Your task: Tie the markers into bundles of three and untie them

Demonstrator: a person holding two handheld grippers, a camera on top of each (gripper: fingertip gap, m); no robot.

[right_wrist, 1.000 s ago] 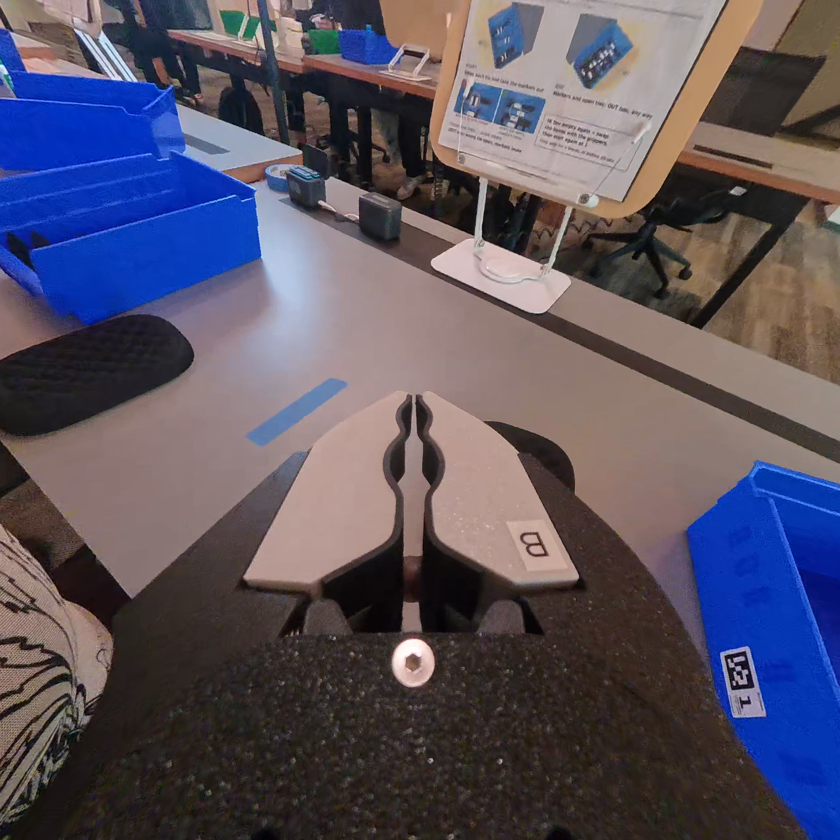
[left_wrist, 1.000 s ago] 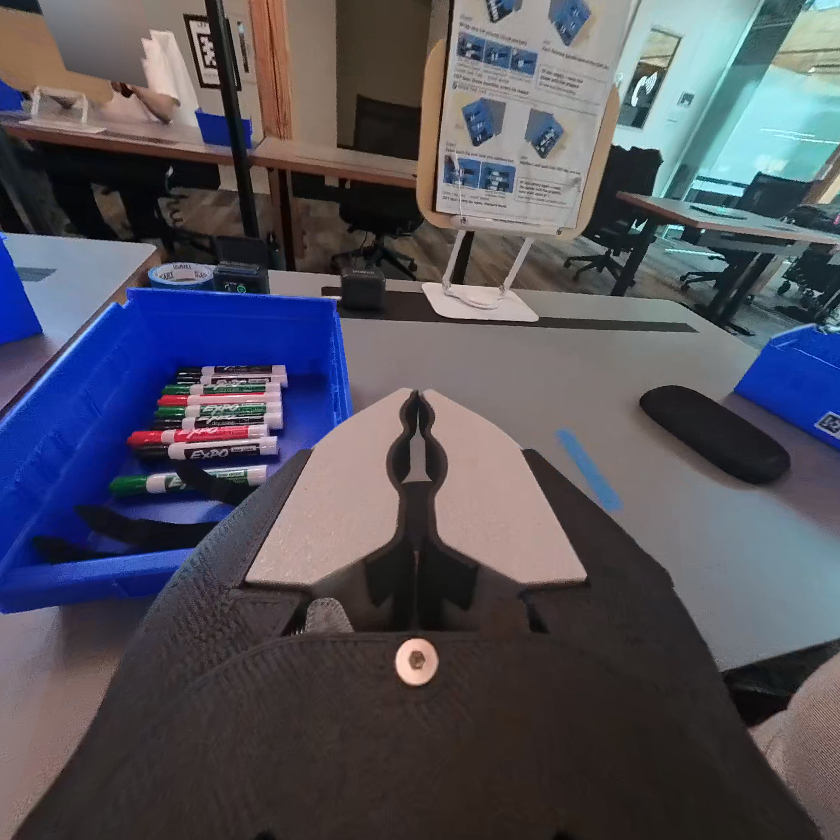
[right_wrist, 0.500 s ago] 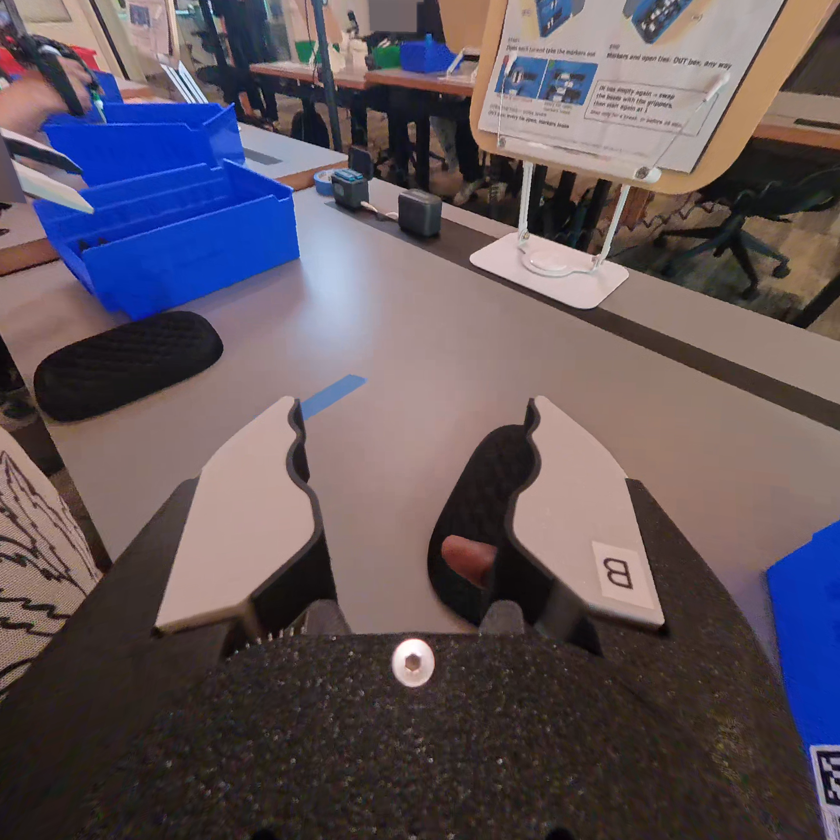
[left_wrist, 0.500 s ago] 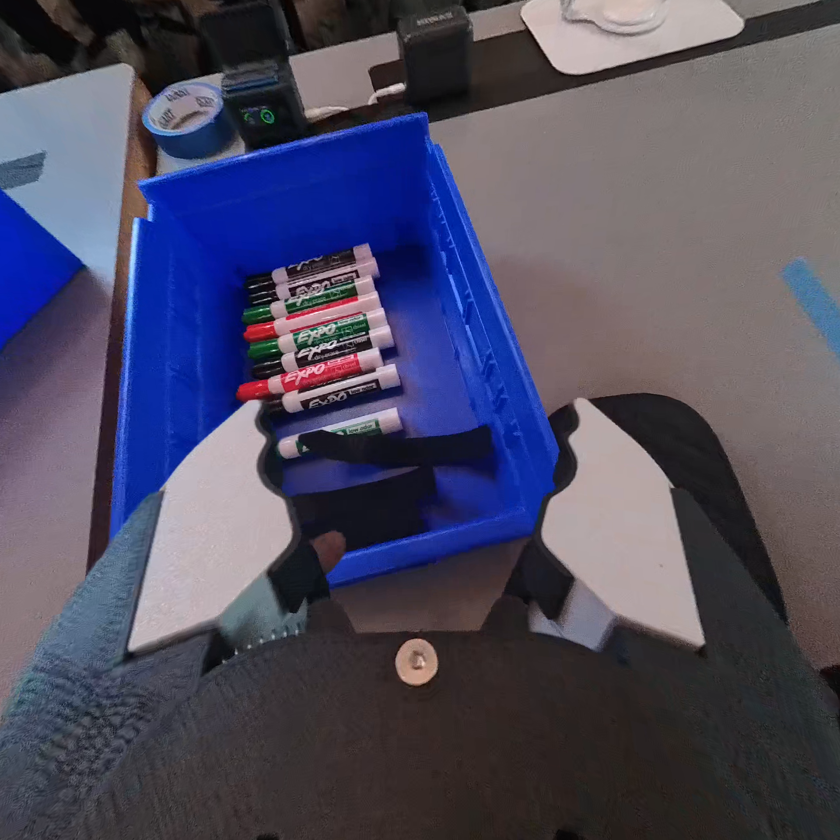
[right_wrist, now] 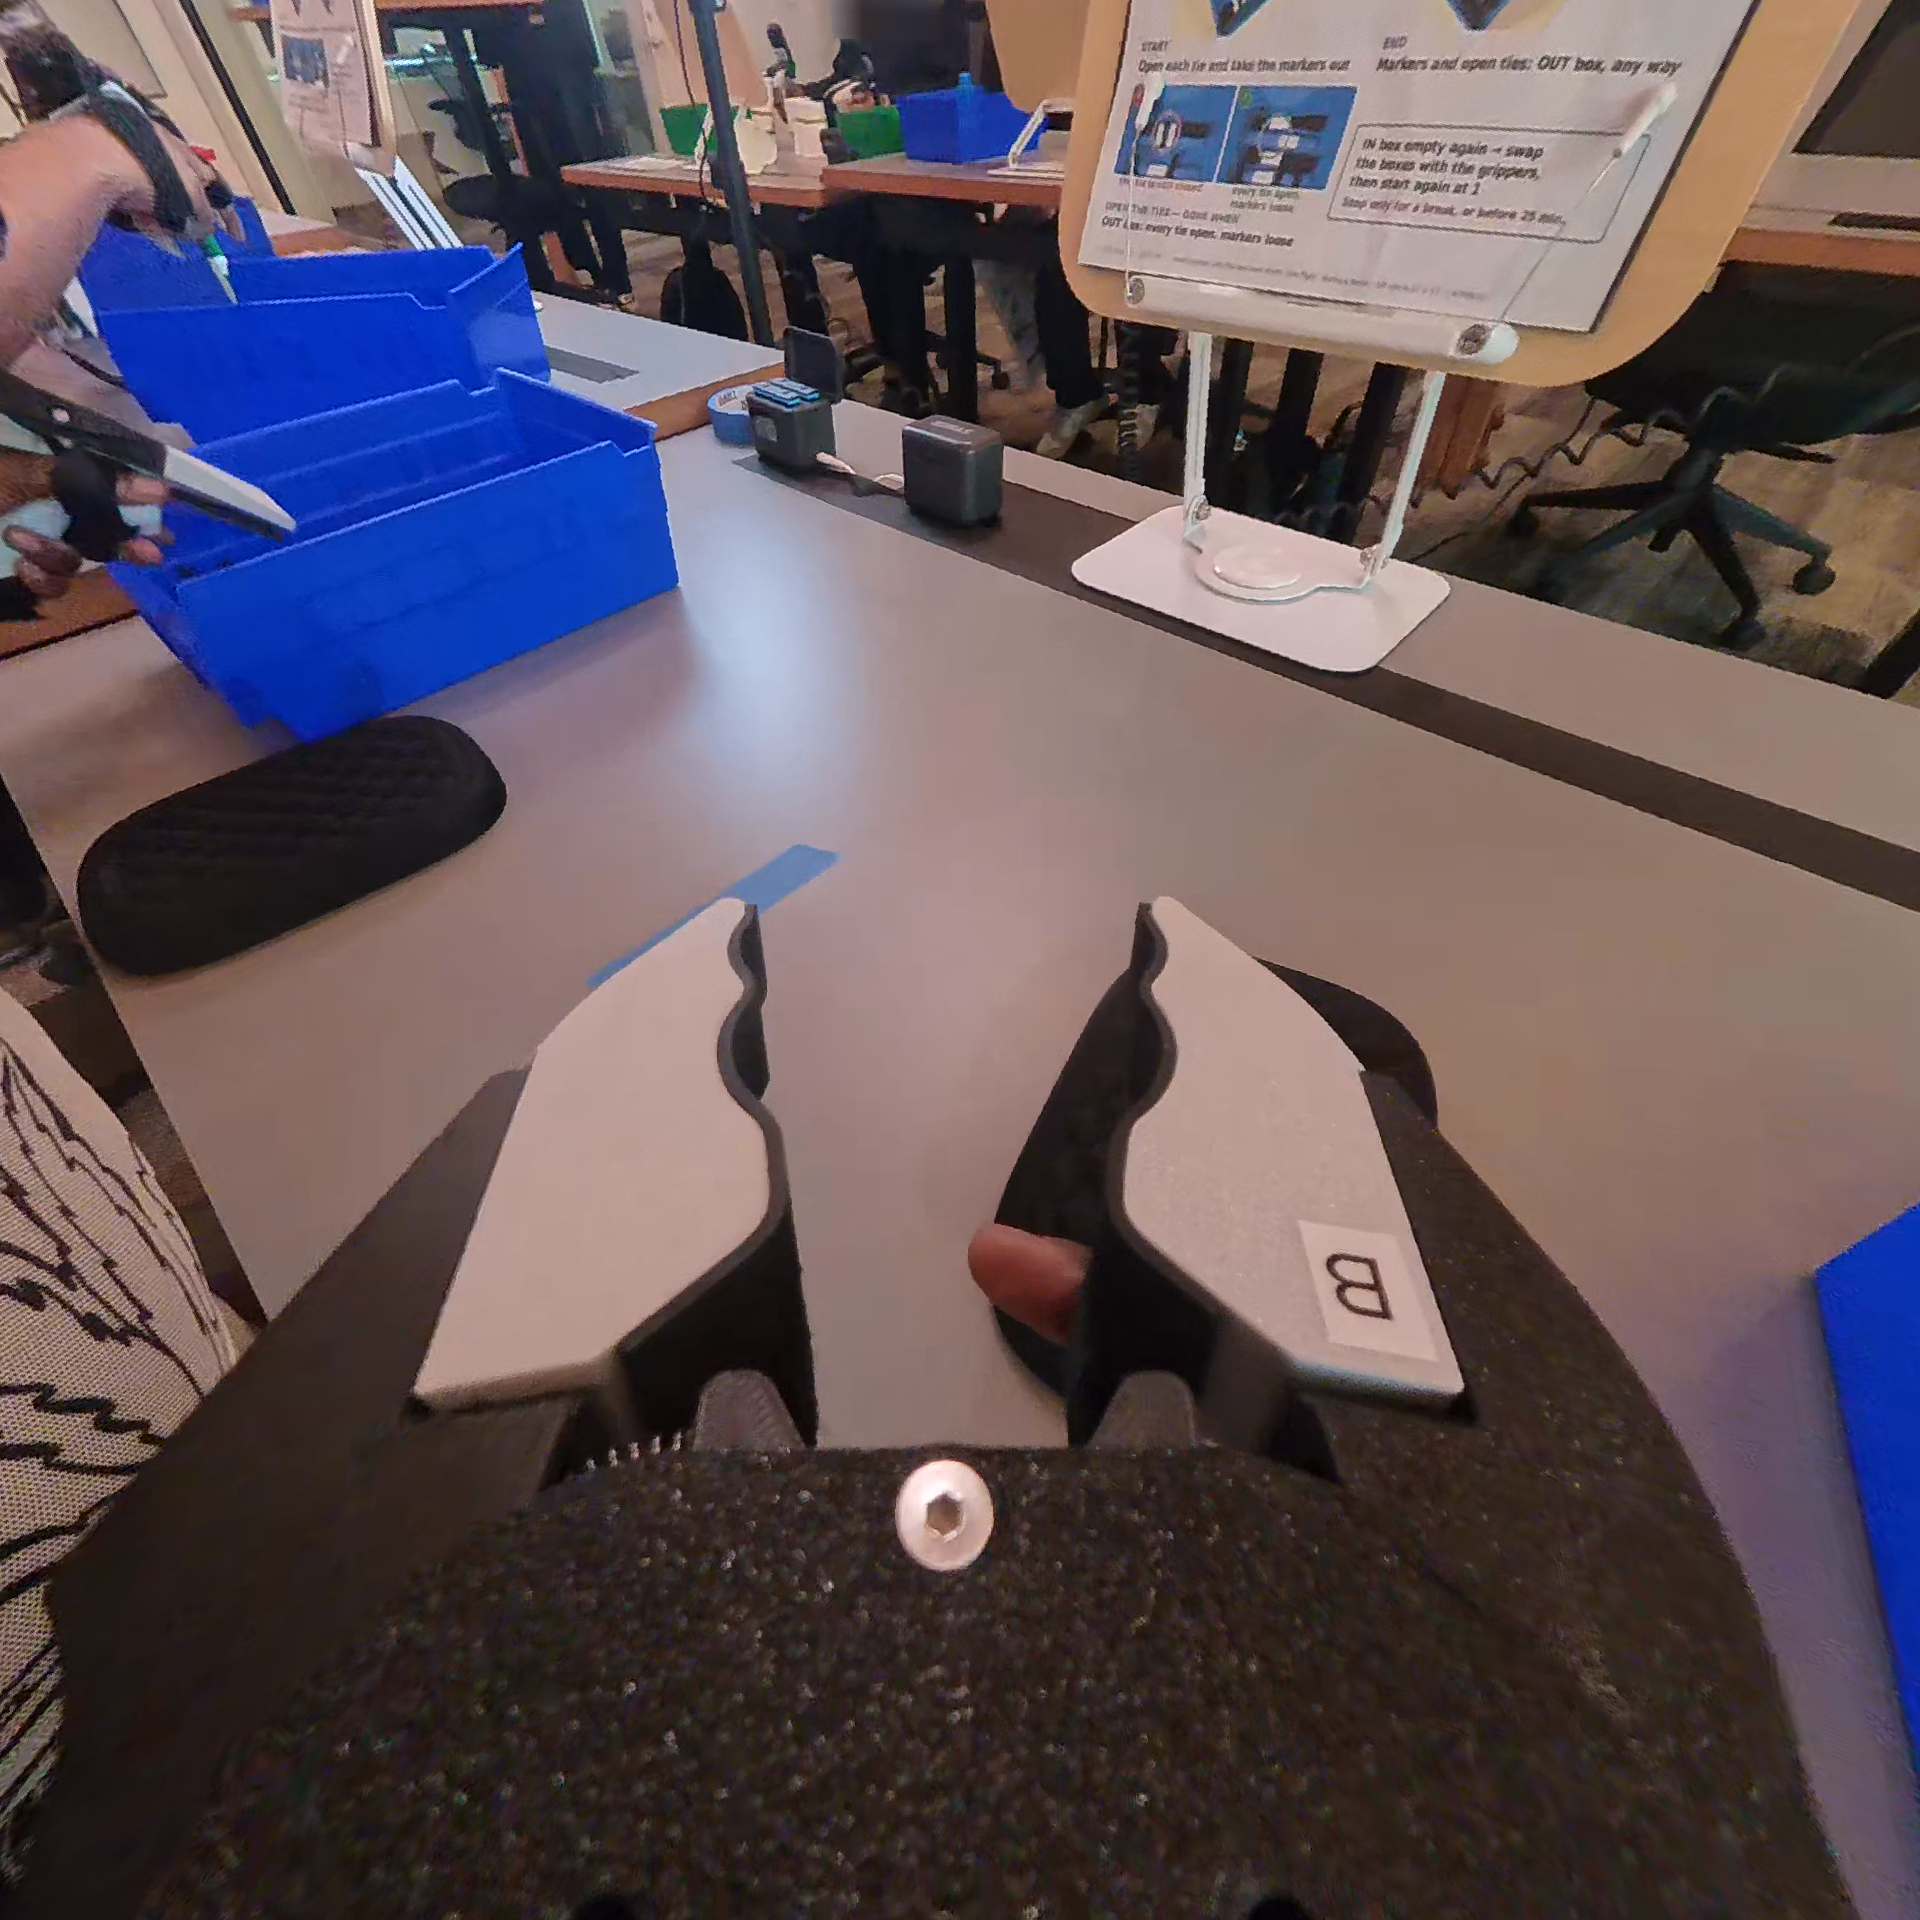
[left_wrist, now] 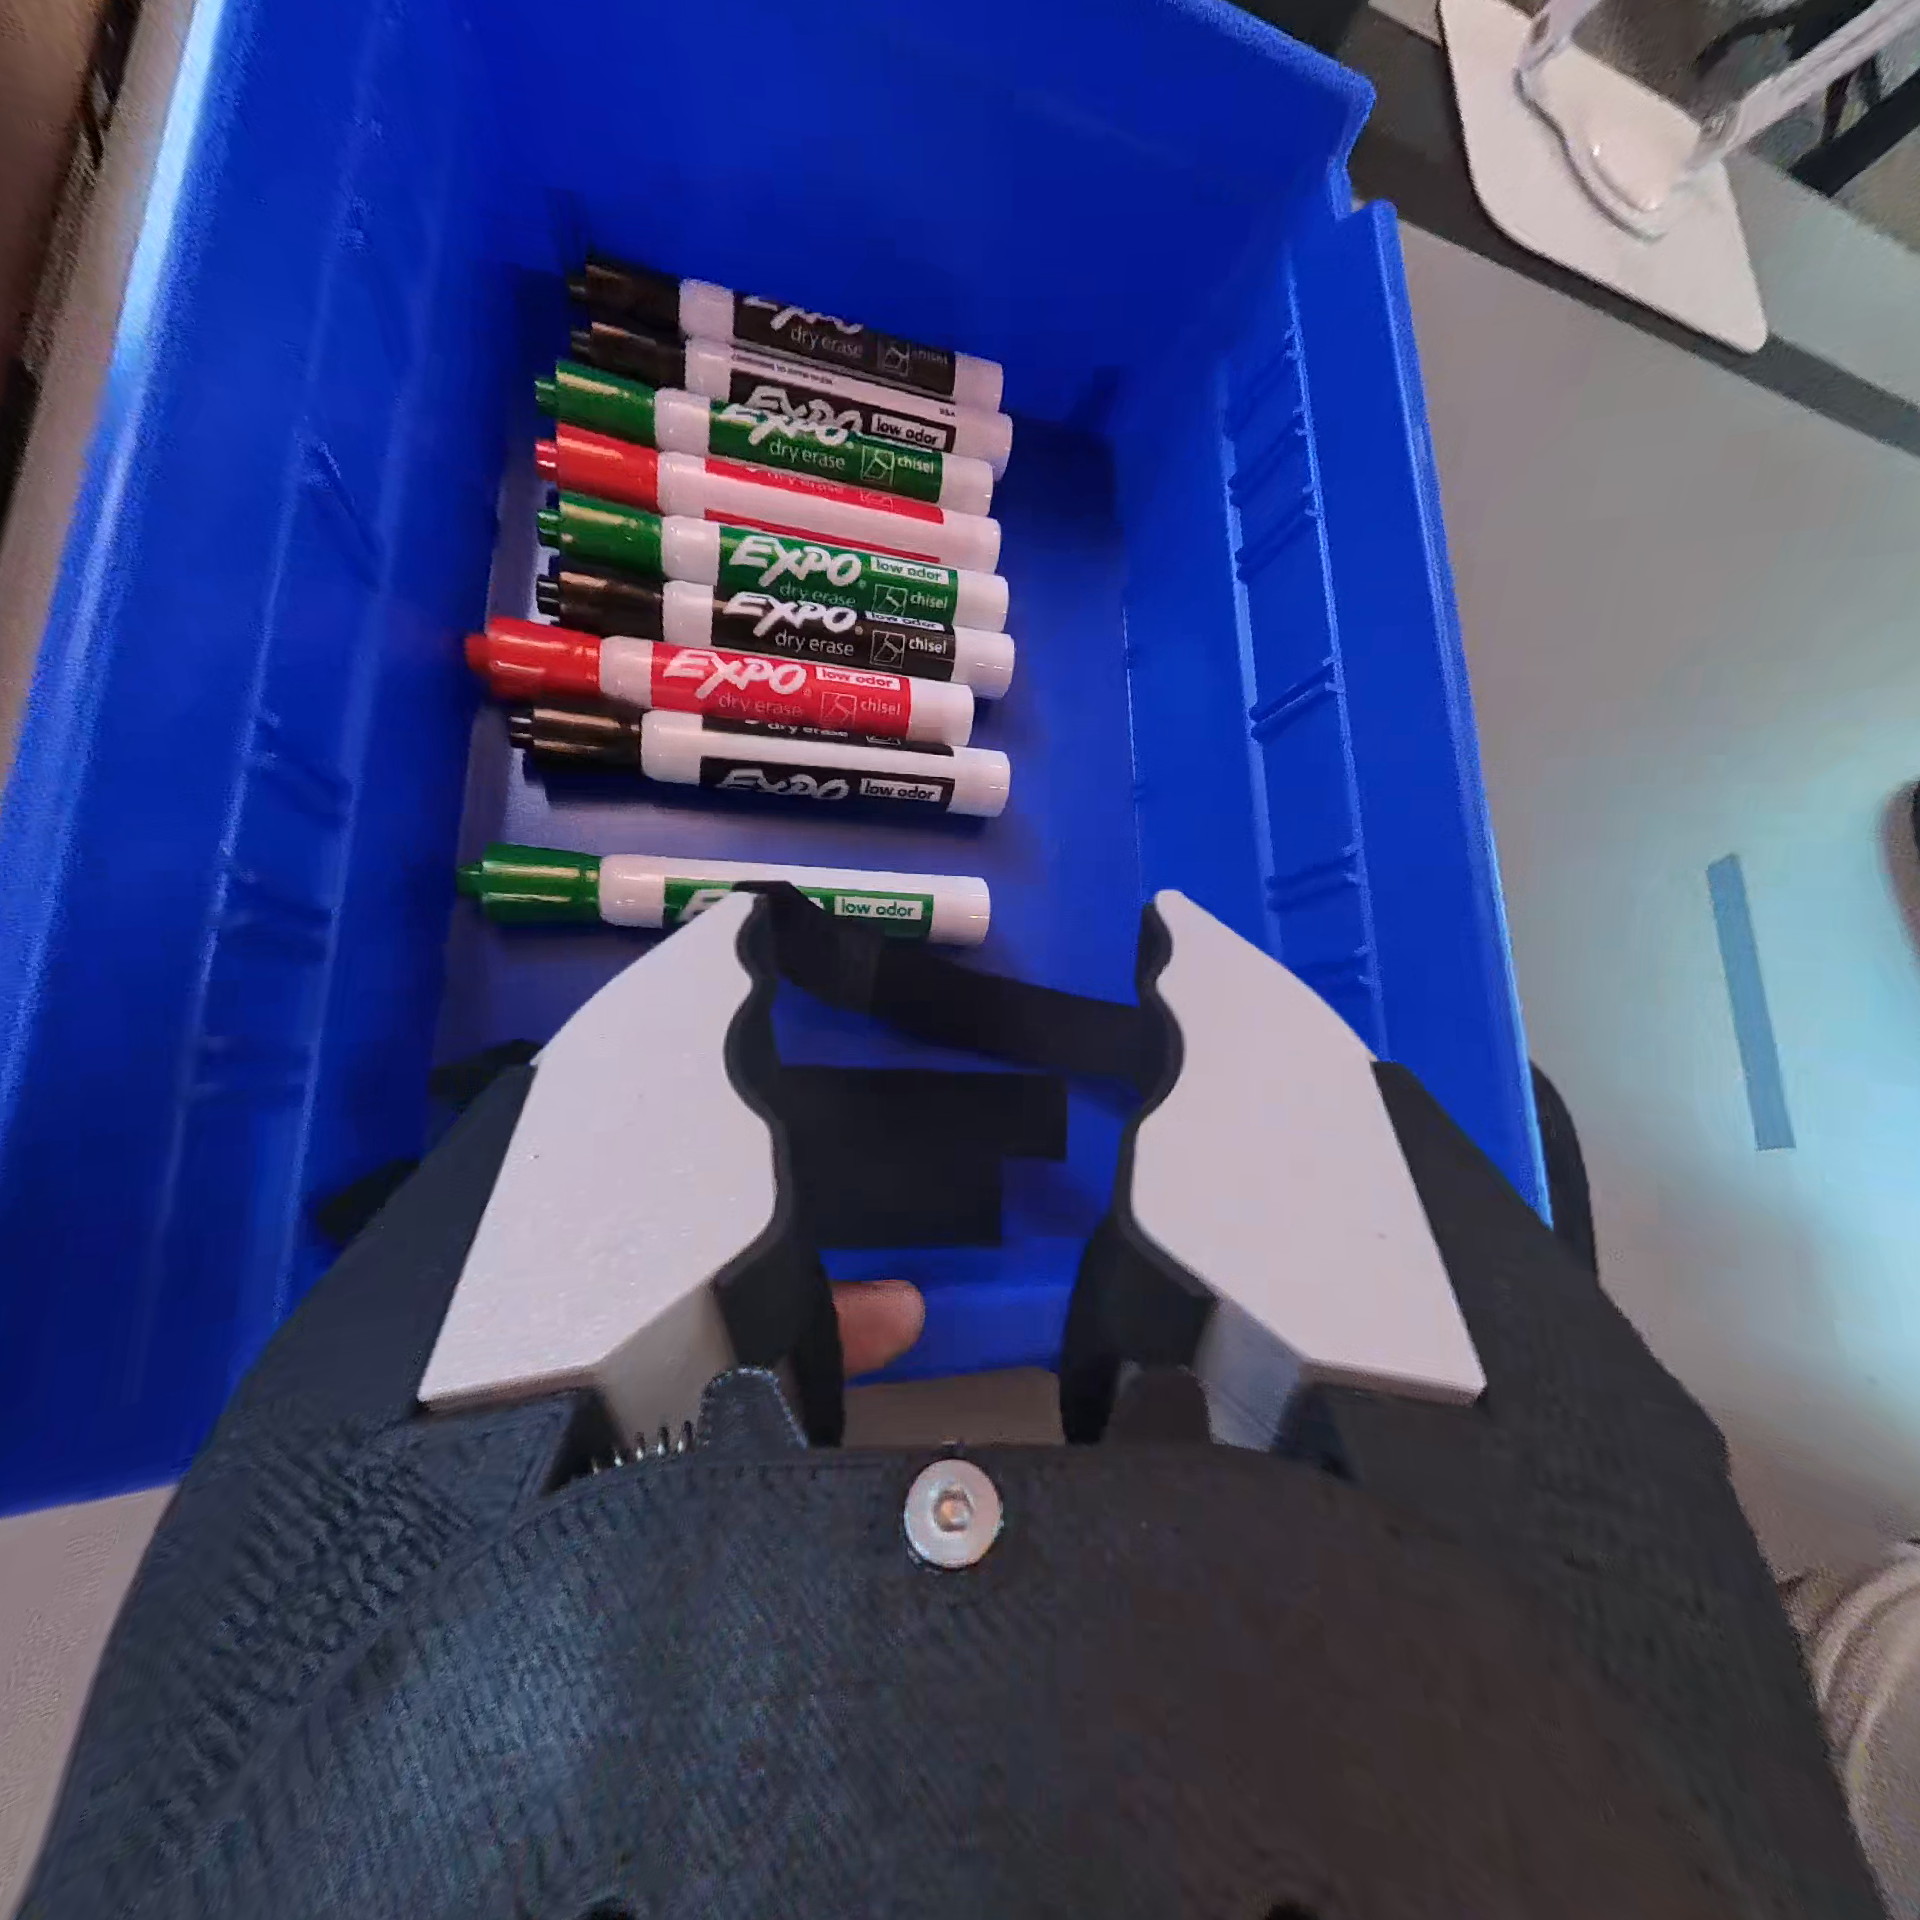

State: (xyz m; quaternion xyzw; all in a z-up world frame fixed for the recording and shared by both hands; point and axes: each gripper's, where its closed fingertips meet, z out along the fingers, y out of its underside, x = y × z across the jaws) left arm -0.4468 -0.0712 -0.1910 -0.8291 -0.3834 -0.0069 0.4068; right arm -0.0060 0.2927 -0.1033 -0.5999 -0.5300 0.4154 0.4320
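Observation:
Several dry-erase markers (left_wrist: 810, 582) with black, green and red caps lie side by side in a blue bin (left_wrist: 260, 727). One green marker (left_wrist: 540, 883) lies apart, nearer to me. A black strap (left_wrist: 966, 1008) lies across it, and a second black strap (left_wrist: 914, 1153) lies flat behind it. My left gripper (left_wrist: 951, 904) is open over the bin's near end, its fingers either side of the straps and not pressing on them. My right gripper (right_wrist: 948, 909) is open and empty above the grey table (right_wrist: 1039, 748). The bin (right_wrist: 416, 561) also shows at the far left in the right wrist view.
A black padded rest (right_wrist: 291, 831) and a blue tape strip (right_wrist: 790, 868) lie on the table. A sign on a white stand (right_wrist: 1268, 582) and small black boxes (right_wrist: 951, 468) stand at the back. Another blue bin (right_wrist: 1870, 1455) is at the right edge. More blue bins (right_wrist: 312, 322) stand behind.
Both grippers were shut a second ago, opened wide, then narrowed somewhat. The left gripper moved left, tilted down and came in over the bin's straps. The right gripper stayed over the table.

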